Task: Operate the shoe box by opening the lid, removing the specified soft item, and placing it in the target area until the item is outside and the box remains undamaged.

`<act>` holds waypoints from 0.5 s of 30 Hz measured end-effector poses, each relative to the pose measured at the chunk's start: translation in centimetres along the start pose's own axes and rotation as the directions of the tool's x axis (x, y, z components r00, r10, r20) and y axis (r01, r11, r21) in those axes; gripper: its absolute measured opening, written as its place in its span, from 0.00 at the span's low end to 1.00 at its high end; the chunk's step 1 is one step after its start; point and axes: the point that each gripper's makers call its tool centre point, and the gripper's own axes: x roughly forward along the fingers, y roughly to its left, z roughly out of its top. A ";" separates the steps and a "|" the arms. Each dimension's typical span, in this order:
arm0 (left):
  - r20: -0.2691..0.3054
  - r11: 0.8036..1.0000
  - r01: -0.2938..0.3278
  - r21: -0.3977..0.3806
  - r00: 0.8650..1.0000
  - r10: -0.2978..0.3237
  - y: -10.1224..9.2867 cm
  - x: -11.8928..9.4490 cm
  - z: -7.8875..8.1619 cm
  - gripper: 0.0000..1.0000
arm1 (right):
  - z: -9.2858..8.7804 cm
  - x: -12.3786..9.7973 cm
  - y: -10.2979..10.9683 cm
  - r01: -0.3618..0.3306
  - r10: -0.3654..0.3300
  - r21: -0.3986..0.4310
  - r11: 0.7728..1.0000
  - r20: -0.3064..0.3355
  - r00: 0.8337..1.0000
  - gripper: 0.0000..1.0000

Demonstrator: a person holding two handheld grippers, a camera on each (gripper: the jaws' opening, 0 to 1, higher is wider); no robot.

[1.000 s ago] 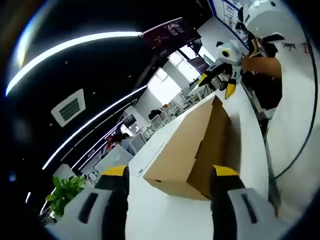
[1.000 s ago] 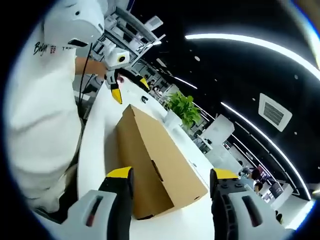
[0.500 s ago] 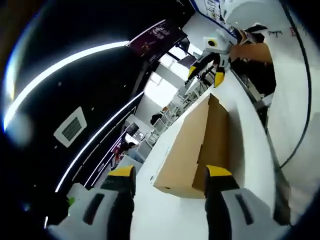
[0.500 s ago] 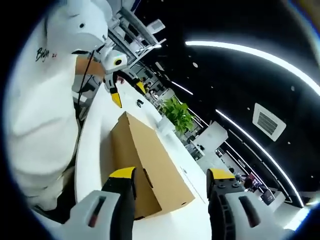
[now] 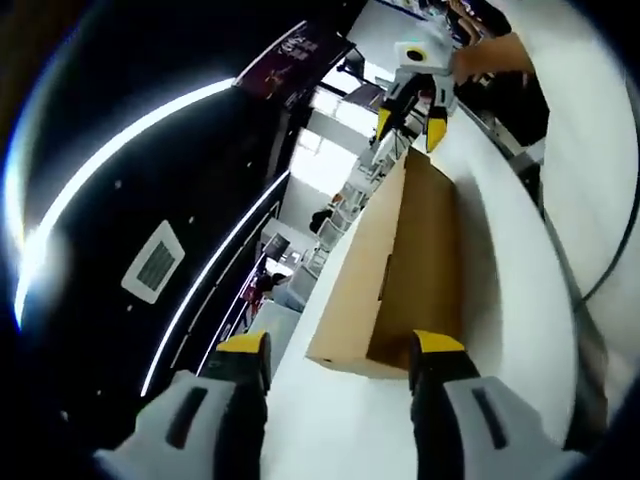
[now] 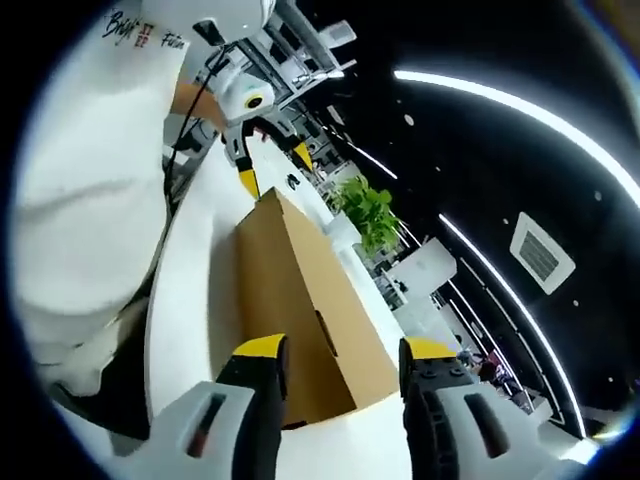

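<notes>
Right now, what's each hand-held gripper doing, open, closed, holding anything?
Left hand-held gripper: open, empty, at one end of the box.
Right hand-held gripper: open, empty, at the other end.

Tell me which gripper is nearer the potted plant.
Left. The left gripper hovers at the far end of the shoe box, the end beside the potted plant. The right gripper is at the box's opposite end.

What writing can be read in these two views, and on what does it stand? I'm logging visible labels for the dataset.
White shirt, right gripper view: dark script lettering near its upper edge, roughly "Brig...", too distorted to read fully.
Dark hanging sign, left gripper view: pale text, too blurred to read.
Cardboard shoe box: no readable print in either view.
</notes>
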 end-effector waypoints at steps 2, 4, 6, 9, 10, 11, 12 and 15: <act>0.007 1.000 -0.001 -0.001 1.000 0.001 0.0 0.0 0.1 0.58 | -0.3 0.0 -0.4 0.015 -0.015 -0.009 1.000 -0.015 1.000 0.46; 0.011 1.000 0.003 -0.005 1.000 -0.003 -0.1 0.0 0.1 0.58 | -0.6 0.1 -0.6 0.036 -0.037 -0.008 0.999 -0.027 0.999 0.49; 0.026 0.999 0.036 -0.001 0.999 -0.036 -0.7 0.0 0.5 0.59 | -0.6 0.2 0.1 0.017 -0.017 0.020 1.000 -0.003 1.000 0.49; 0.011 0.999 0.038 0.028 0.999 -0.038 -1.3 0.2 0.3 0.58 | -1.0 0.1 0.3 0.009 -0.009 0.014 1.000 -0.006 1.000 0.49; 0.006 0.999 0.038 0.032 0.999 -0.038 -1.4 0.3 0.2 0.58 | -1.2 0.2 0.5 0.002 -0.002 0.003 1.000 -0.019 1.000 0.49; 0.005 0.999 0.042 0.028 0.999 -0.042 -1.5 0.3 0.2 0.58 | -1.4 0.1 0.5 -0.002 0.002 -0.020 1.000 -0.033 0.999 0.49; 0.008 0.999 0.045 0.023 0.999 -0.045 -1.7 0.4 0.2 0.58 | -1.7 0.2 0.7 -0.004 0.003 -0.026 1.000 -0.040 0.999 0.48; 0.010 0.998 0.052 0.019 0.999 -0.052 -2.1 0.6 0.2 0.58 | -2.3 0.4 1.3 -0.010 0.008 -0.039 0.999 -0.057 0.998 0.46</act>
